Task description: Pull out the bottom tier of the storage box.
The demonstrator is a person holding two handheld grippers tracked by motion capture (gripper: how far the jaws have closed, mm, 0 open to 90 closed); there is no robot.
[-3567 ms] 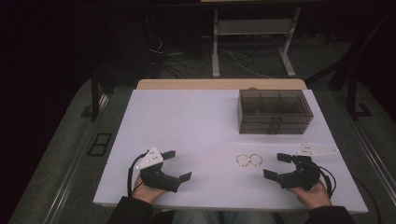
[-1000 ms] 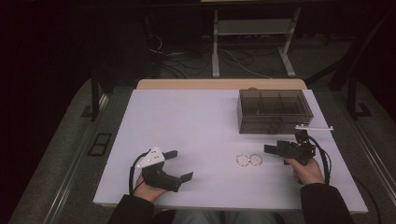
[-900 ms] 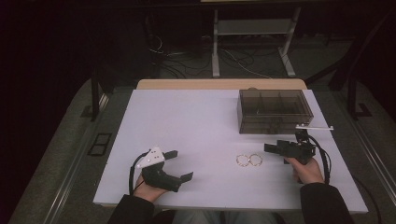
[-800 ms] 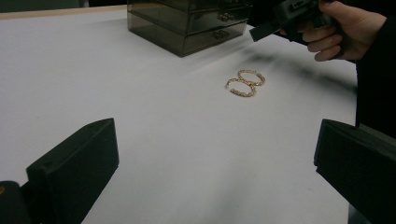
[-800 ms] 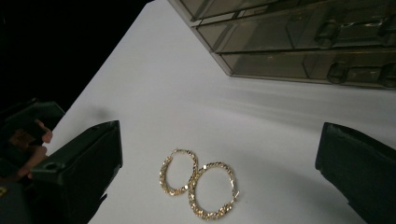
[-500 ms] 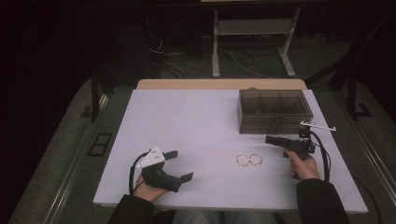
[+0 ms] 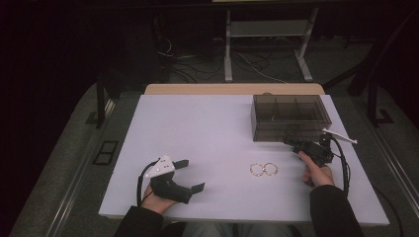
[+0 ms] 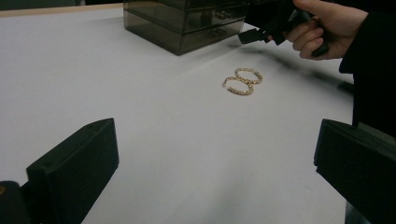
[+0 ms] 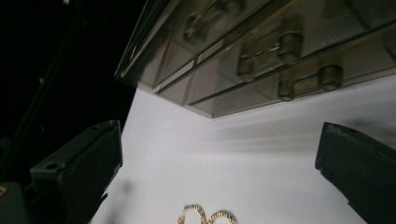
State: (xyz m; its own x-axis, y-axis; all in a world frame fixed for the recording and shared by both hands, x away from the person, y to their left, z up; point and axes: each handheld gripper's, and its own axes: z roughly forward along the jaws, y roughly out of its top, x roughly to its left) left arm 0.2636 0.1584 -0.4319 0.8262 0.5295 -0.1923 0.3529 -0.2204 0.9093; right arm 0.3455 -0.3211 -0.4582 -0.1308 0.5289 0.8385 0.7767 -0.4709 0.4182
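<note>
The right gripper (image 7: 295, 143), jaws spread wide and holding nothing, sat right of centre in the high view, just below the smoky drawer box (image 7: 289, 116), whose knobbed drawer fronts (image 9: 285, 49) faced it at the top of its own view. The two gold hoop earrings (image 7: 263, 170) lay side by side lower left of it, well apart from the empty, open-jawed left gripper (image 7: 190, 176) at lower left.

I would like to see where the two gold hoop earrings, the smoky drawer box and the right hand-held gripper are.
gold hoop earrings (image 7: 264, 170), high view, where the two hoops meet
smoky drawer box (image 7: 289, 117), high view, its top
right hand-held gripper (image 7: 289, 141), high view, between its jaw tips
</note>
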